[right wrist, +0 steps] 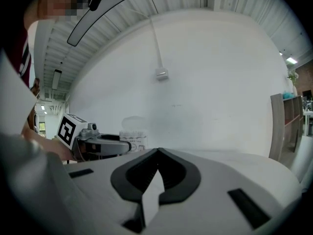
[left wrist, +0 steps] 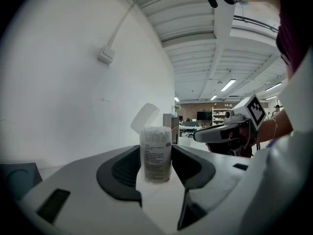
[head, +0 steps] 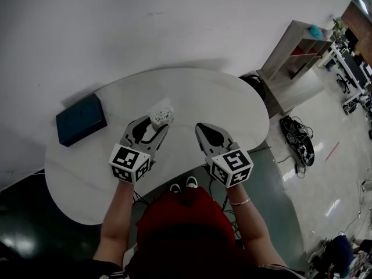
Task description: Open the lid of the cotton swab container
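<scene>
The cotton swab container [left wrist: 155, 156], a clear tub with a printed label and packed with white swabs, stands upright between the jaws of my left gripper [head: 158, 120]. Both black pads press on its sides. Its white flip lid [left wrist: 145, 117] is hinged open and leans back to the left. In the head view the container [head: 162, 113] is near the middle of the white table [head: 232, 100]. My right gripper [head: 200, 128] hovers to the right of the container, apart from it, shut with nothing between its jaws. The right gripper view shows the container [right wrist: 133, 137] at the left, past the left gripper [right wrist: 105, 143].
A dark blue box [head: 81, 119] lies on the table's left part. The wall runs close behind the table. A wooden shelf unit [head: 296, 57] and a bundle of cables [head: 297, 139] sit on the floor to the right.
</scene>
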